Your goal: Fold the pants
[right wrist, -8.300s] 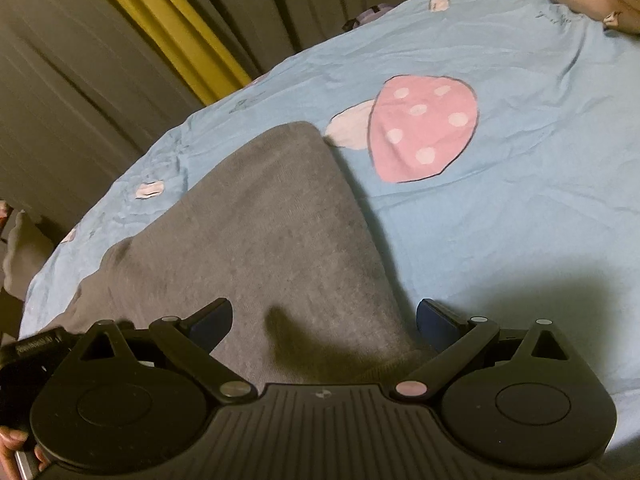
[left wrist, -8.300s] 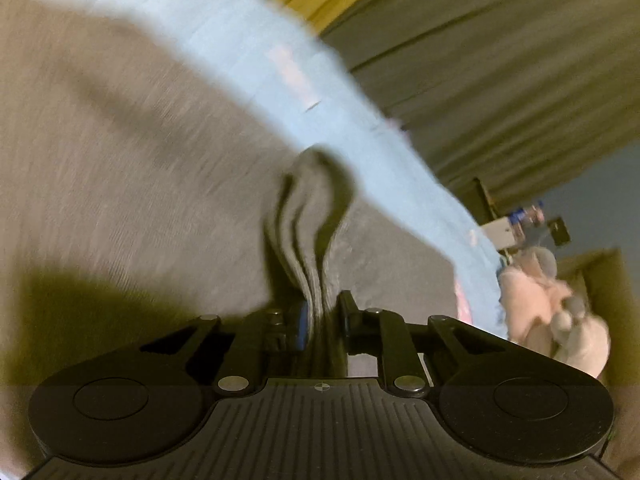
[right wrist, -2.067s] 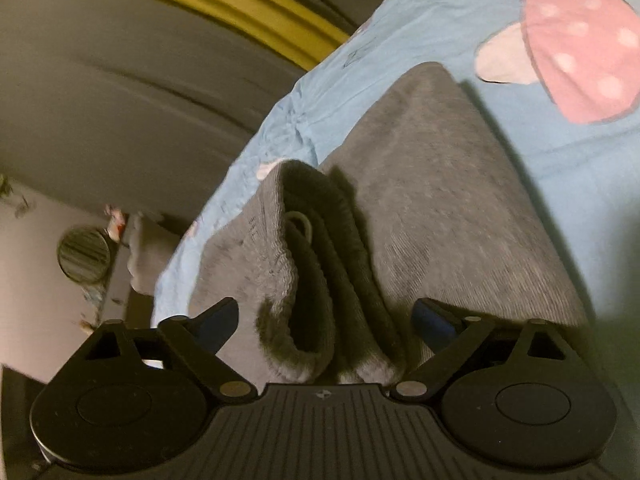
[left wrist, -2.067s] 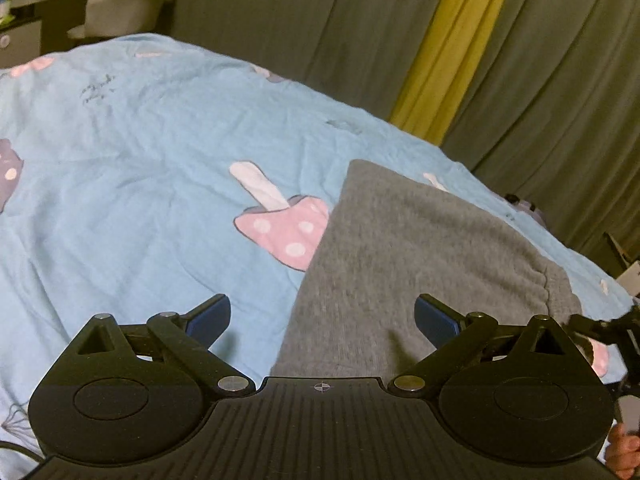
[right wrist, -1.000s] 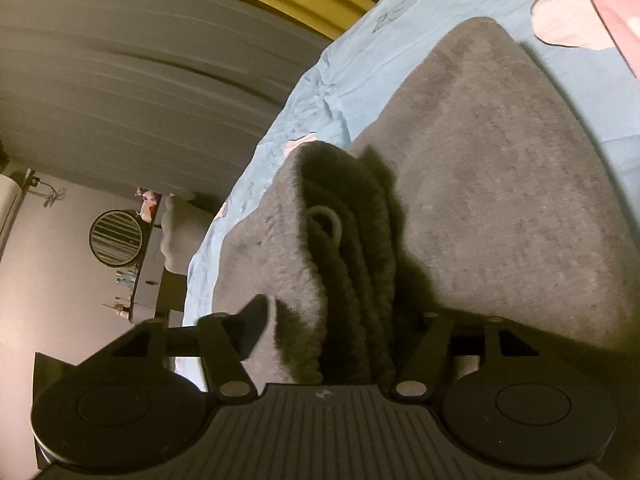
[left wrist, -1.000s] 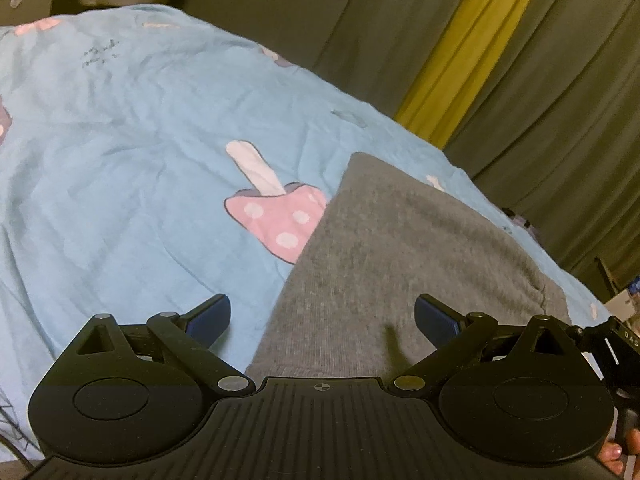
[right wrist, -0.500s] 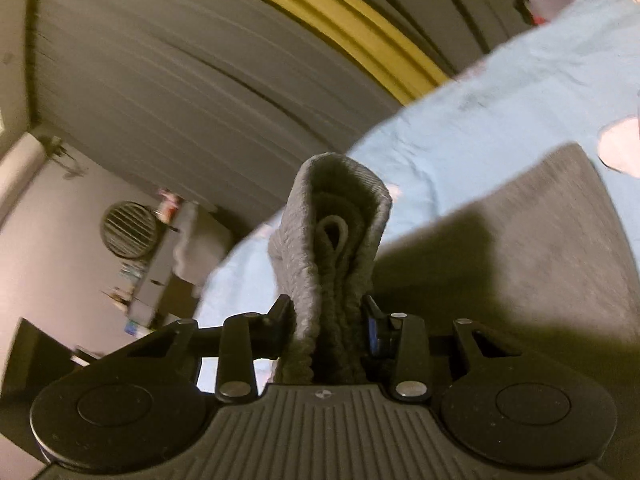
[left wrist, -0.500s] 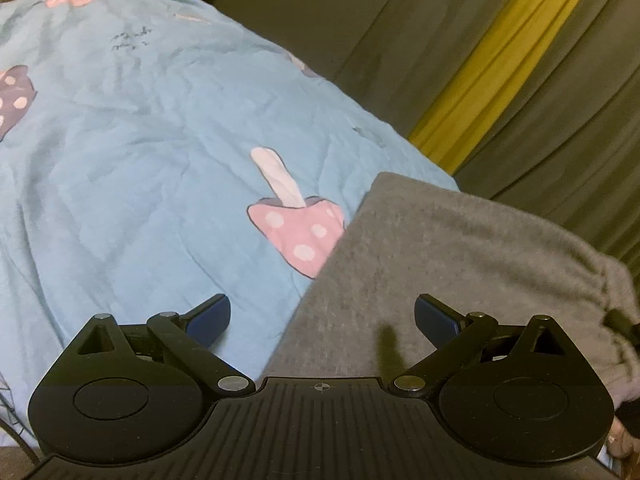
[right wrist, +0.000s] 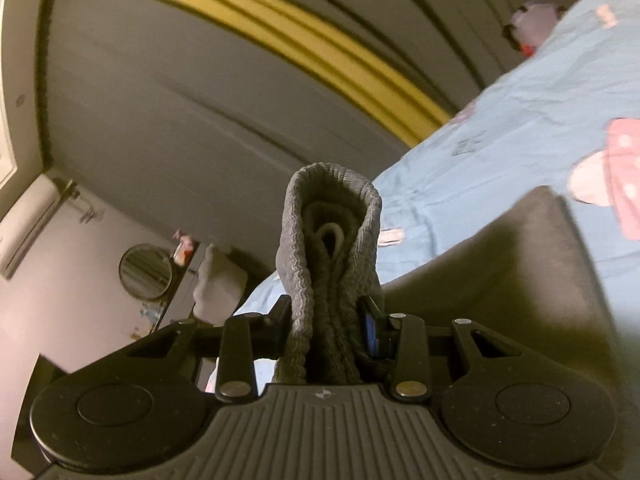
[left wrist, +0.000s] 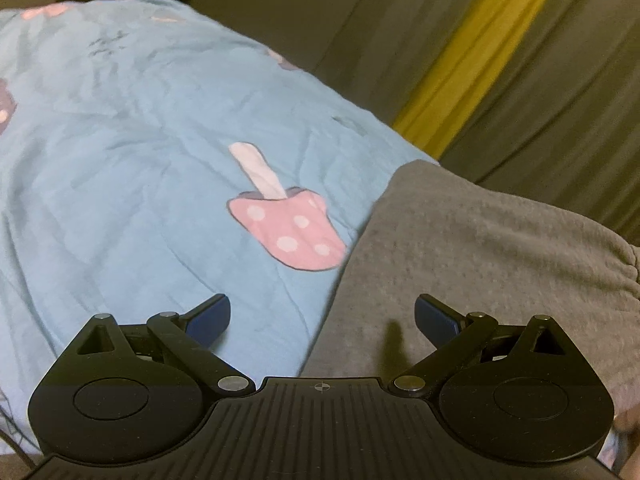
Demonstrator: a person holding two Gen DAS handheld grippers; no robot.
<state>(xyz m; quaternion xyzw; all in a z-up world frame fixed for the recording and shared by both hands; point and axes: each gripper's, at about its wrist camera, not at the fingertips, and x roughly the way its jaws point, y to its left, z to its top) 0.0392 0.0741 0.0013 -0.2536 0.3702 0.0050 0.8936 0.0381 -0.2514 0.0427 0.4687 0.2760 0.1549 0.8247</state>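
Observation:
The grey pants (left wrist: 472,264) lie folded on the blue bedsheet (left wrist: 120,152), filling the right half of the left wrist view. My left gripper (left wrist: 322,316) hovers open over the pants' left edge, nothing between its fingers. In the right wrist view my right gripper (right wrist: 326,322) is shut on the bunched ribbed waistband (right wrist: 328,240) of the pants, which stands up between the pads, lifted off the bed. The rest of the pants (right wrist: 516,272) slopes away dark and shadowed at the right.
The sheet carries pink mushroom prints (left wrist: 286,224). Grey curtains with a yellow stripe (left wrist: 476,56) hang behind the bed. A round mirror (right wrist: 145,271) and a pale wall stand at the left in the right wrist view. A fingertip (left wrist: 626,430) shows at the lower right edge.
My right gripper closed on the bunched waistband and rose, lifting it off the bed. The left gripper stayed open in about the same place.

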